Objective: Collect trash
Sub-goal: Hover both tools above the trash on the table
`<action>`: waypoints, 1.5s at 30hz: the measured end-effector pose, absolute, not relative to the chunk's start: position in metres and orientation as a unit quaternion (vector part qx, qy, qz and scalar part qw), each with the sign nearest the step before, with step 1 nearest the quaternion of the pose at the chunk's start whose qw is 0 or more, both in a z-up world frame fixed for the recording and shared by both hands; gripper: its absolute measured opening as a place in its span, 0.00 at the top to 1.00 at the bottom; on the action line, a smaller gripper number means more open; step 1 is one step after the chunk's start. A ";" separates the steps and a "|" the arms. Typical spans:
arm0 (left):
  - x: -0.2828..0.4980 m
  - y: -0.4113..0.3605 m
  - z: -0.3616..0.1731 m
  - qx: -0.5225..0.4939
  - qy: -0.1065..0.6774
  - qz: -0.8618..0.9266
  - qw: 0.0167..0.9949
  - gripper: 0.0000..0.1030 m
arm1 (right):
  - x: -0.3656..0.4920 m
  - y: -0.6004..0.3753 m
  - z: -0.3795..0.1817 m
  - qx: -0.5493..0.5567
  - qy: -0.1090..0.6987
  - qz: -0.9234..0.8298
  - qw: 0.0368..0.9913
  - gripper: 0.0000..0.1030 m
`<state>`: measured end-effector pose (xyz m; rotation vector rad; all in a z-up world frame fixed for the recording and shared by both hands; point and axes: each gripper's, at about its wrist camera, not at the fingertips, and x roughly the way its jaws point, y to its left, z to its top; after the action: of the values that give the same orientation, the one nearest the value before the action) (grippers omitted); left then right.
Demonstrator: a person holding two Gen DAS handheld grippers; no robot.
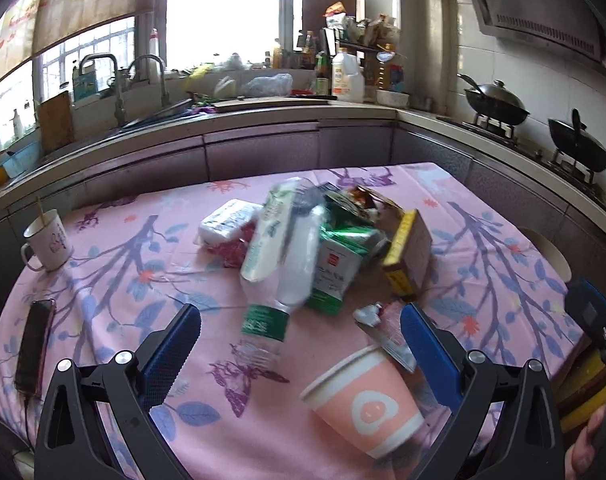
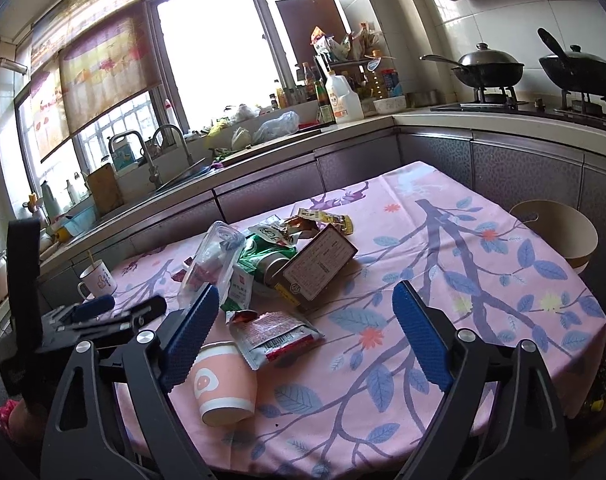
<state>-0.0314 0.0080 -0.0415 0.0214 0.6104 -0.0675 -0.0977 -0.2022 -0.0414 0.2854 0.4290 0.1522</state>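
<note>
A heap of trash lies mid-table on the pink floral cloth [image 1: 115, 264]. It holds a clear plastic bottle [image 1: 279, 248] with a green label, blurred and leaning on the heap, a green carton [image 1: 335, 272], a brown and yellow box [image 1: 409, 252] and a white tissue pack [image 1: 227, 220]. My left gripper [image 1: 299, 320] is open just short of the bottle's neck, holding nothing. A pink paper cup [image 1: 363, 400] lies on its side by its right finger. My right gripper [image 2: 305, 300] is open above a red and white pouch [image 2: 275, 336], with the cup [image 2: 223, 384] at its left finger and the box [image 2: 319, 266] beyond.
A white mug [image 1: 49, 240] and a dark phone [image 1: 35, 344] sit at the table's left side. A round beige container [image 2: 555, 232] stands off the table's right edge. Kitchen counters with a sink [image 2: 159, 184] and woks [image 2: 491, 68] run behind.
</note>
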 end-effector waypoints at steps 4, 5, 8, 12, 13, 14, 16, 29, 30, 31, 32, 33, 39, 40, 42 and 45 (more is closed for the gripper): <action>-0.030 0.016 -0.029 0.006 0.276 -0.017 0.961 0.04 | -0.097 -0.203 -0.034 0.138 0.199 0.071 0.968 0.17; -0.030 0.015 -0.026 0.010 0.267 -0.014 0.964 0.04 | -0.097 -0.203 -0.032 0.136 0.197 0.071 0.968 0.17; -0.026 0.013 -0.016 0.026 0.247 -0.011 0.969 0.04 | -0.094 -0.201 -0.027 0.130 0.191 0.072 0.970 0.22; -0.022 0.011 -0.004 0.033 0.229 -0.013 0.973 0.04 | -0.089 -0.201 -0.020 0.119 0.185 0.076 0.973 0.25; -0.020 0.011 -0.001 0.031 0.225 -0.014 0.974 0.04 | -0.087 -0.200 -0.018 0.117 0.182 0.076 0.973 0.25; -0.019 0.011 0.001 0.030 0.222 -0.015 0.974 0.04 | -0.085 -0.200 -0.016 0.115 0.179 0.077 0.974 0.25; -0.017 0.011 0.005 0.027 0.217 -0.016 0.976 0.04 | -0.082 -0.199 -0.013 0.113 0.175 0.079 0.975 0.25; 0.005 0.016 0.016 0.008 0.211 -0.005 0.977 0.04 | -0.064 -0.182 -0.004 0.091 0.161 0.095 0.978 0.25; 0.006 0.016 0.015 0.007 0.213 -0.005 0.977 0.04 | -0.064 -0.182 -0.004 0.091 0.161 0.095 0.978 0.25; 0.007 0.016 0.014 0.007 0.216 -0.004 0.976 0.04 | -0.064 -0.182 -0.003 0.090 0.161 0.094 0.978 0.25; 0.008 0.015 0.013 0.008 0.217 -0.004 0.976 0.04 | -0.063 -0.181 -0.004 0.088 0.162 0.094 0.978 0.25; 0.009 0.015 0.012 0.009 0.219 -0.004 0.976 0.04 | -0.062 -0.181 -0.004 0.089 0.162 0.094 0.978 0.25; 0.013 0.014 0.008 0.012 0.226 0.000 0.974 0.04 | -0.060 -0.180 -0.006 0.091 0.164 0.095 0.978 0.25; 0.013 0.013 0.008 0.012 0.227 0.000 0.974 0.04 | -0.060 -0.180 -0.005 0.090 0.164 0.095 0.978 0.25; 0.014 0.013 0.007 0.013 0.228 -0.001 0.974 0.04 | -0.058 -0.180 -0.008 0.092 0.165 0.094 0.978 0.25; 0.014 0.010 0.006 0.015 0.230 -0.003 0.973 0.04 | -0.057 -0.182 -0.014 0.095 0.166 0.091 0.977 0.25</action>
<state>0.0139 0.0097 0.0062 0.0307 0.4646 -0.0063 -0.0569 -0.1824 -0.0137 0.1919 0.3353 0.1835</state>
